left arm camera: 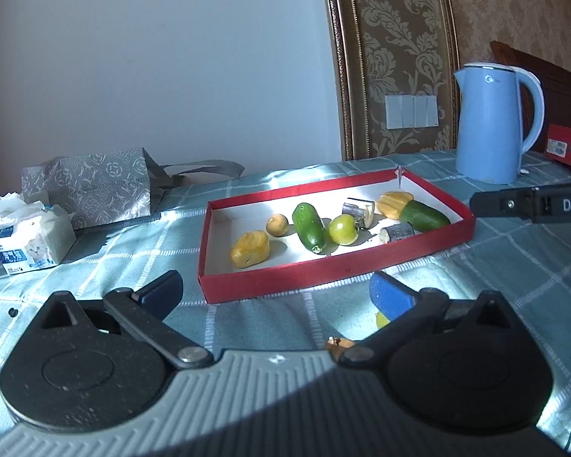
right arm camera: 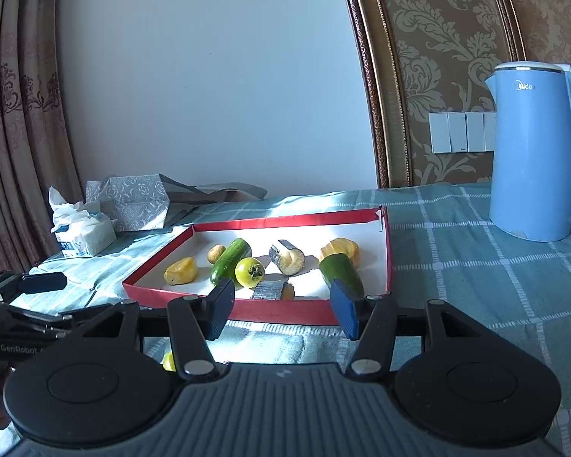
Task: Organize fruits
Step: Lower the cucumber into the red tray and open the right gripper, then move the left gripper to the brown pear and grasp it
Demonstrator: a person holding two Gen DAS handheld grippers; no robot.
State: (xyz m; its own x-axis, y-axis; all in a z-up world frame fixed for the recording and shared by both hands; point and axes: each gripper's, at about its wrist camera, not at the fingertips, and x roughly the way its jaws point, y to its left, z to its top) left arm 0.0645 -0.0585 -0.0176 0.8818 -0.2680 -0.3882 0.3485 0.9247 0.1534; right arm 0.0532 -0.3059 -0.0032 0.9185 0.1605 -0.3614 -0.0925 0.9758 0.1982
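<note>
A red tray point(left arm camera: 323, 272) point(right arm camera: 285, 310) lies on the checked cloth. It holds two cucumbers point(left arm camera: 308, 226) point(right arm camera: 230, 259), a green tomato point(left arm camera: 342, 229) point(right arm camera: 249, 272), two yellow starfruit pieces point(left arm camera: 249, 249) point(right arm camera: 181, 270), a small potato point(left arm camera: 277, 225) point(right arm camera: 216, 253) and two eggplant chunks point(left arm camera: 358, 211) point(right arm camera: 287, 257). My left gripper point(left arm camera: 276, 295) is open and empty in front of the tray. A yellow-green fruit point(left arm camera: 381, 320) point(right arm camera: 168, 361) lies on the cloth by its right finger. My right gripper point(right arm camera: 281, 308) is open and empty at the tray's near edge.
A blue kettle point(left arm camera: 491, 122) point(right arm camera: 533, 152) stands at the back right. A tissue pack point(left arm camera: 30, 243) point(right arm camera: 85, 238) and a grey patterned bag point(left arm camera: 91, 186) point(right arm camera: 133, 200) sit at the left. A red box point(left arm camera: 569, 146) lies at the far right.
</note>
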